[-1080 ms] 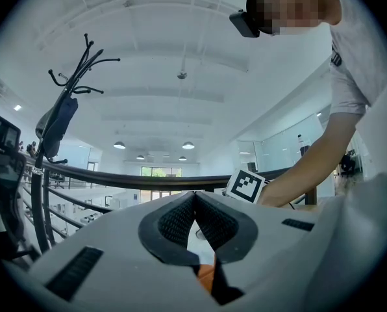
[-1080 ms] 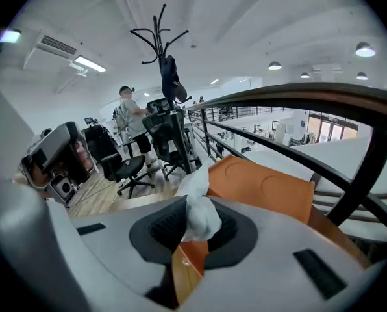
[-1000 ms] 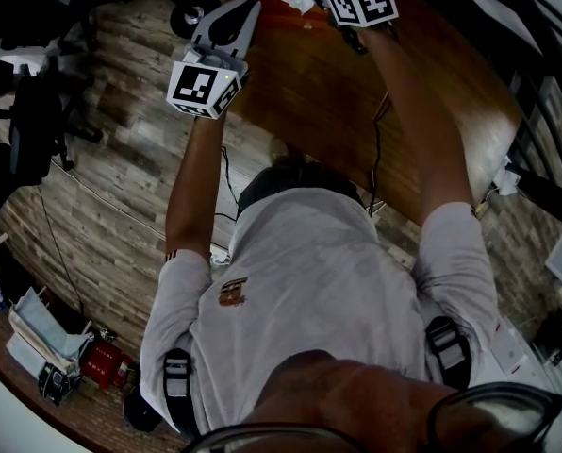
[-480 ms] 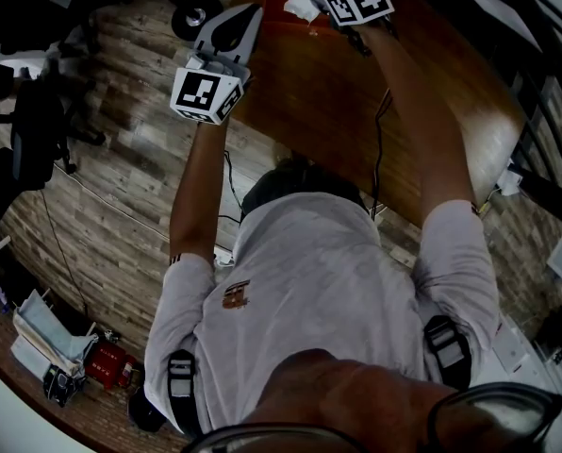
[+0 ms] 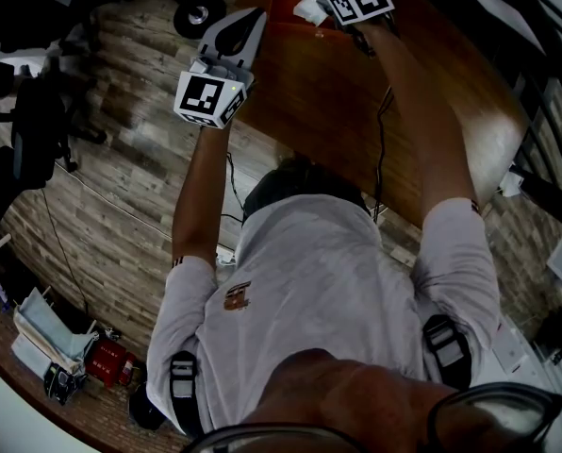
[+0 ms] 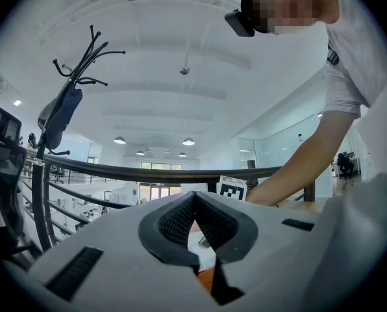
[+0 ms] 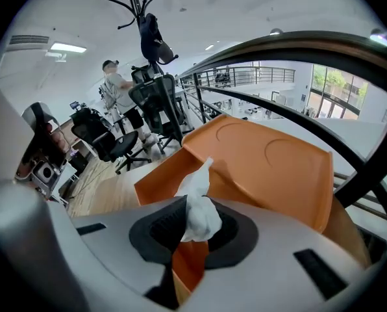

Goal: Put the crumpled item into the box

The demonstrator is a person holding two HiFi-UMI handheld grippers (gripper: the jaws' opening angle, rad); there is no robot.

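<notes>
Wooden table (image 5: 432,92) | right gripper (image 7: 191,208): fingers (image 7: 160,227) clench white crumpled tissue (image 7: 199,218) — left gripper (image 6: 194,197): clenched

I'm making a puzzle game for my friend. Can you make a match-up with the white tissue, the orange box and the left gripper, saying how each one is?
Things:
1. crumpled white tissue
2. orange box
3. left gripper

States:
A. lid standing open
B. jaws together, nothing held
C. pinched in the right gripper

Pairs: 1-C, 2-A, 3-B
</notes>
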